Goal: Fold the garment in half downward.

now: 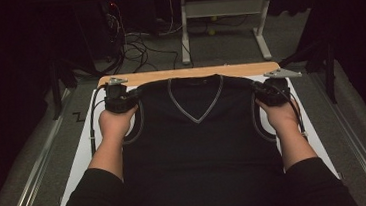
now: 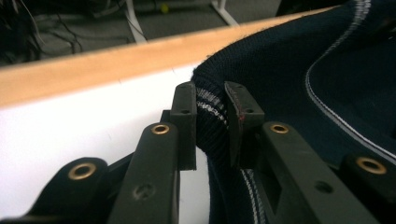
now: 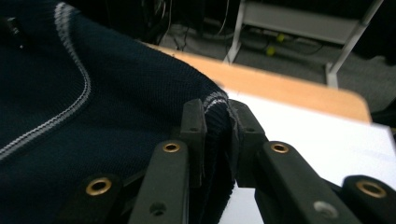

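Both shoulders of the vest are pinched, left gripper & right gripper clamped on knit; next prob. lift evenly w/ both hands, keeping it taut.

Both forearms reach forward from dark sleeves, roughly parallel and well apart. The left hand wraps the left gripper, whose jaws pinch knitted fabric between the pads. The right hand grasps the right gripper likewise, jaws clamped on cloth.
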{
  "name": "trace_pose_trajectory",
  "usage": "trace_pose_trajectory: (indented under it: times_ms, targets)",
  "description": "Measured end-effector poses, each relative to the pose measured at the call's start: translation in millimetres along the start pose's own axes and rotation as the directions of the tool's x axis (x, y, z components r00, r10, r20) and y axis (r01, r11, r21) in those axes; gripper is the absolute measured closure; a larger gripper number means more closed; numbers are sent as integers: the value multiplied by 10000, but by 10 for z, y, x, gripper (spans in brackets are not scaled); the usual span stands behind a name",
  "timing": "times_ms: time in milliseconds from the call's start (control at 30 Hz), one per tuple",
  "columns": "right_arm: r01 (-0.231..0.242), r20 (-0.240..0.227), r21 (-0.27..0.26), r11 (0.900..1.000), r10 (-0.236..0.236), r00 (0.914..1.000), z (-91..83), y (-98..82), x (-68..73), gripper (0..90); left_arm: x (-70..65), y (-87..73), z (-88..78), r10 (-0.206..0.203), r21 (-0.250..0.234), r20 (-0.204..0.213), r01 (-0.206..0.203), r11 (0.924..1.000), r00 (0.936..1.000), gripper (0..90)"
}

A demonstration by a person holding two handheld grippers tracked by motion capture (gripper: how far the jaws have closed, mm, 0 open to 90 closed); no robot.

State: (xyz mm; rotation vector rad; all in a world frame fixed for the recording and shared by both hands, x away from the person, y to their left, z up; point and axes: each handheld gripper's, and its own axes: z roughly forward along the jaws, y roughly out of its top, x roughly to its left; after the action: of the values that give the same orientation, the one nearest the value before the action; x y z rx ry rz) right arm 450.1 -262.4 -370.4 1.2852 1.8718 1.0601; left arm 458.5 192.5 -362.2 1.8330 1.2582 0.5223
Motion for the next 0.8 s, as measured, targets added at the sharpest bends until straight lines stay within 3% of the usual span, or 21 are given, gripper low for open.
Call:
trace_pose_trajectory:
  times_ms: [433,667,800]
  targets:
    - [260,447,-977,9949,-217,9988,15,565,-93,794,119,525,-76,123,-755,-331,-148,9970,9994,727]
    - [376,641,-1704,9847,-270,9976,-55,954,-131,795,147,801,-183,407,-1190,-667,-484,9917,9969,728]
    - [452,767,-2019,9784,-302,9966,-106,1106,-137,795,146,947,-273,366,-1703,-773,-494,9841,9963,728]
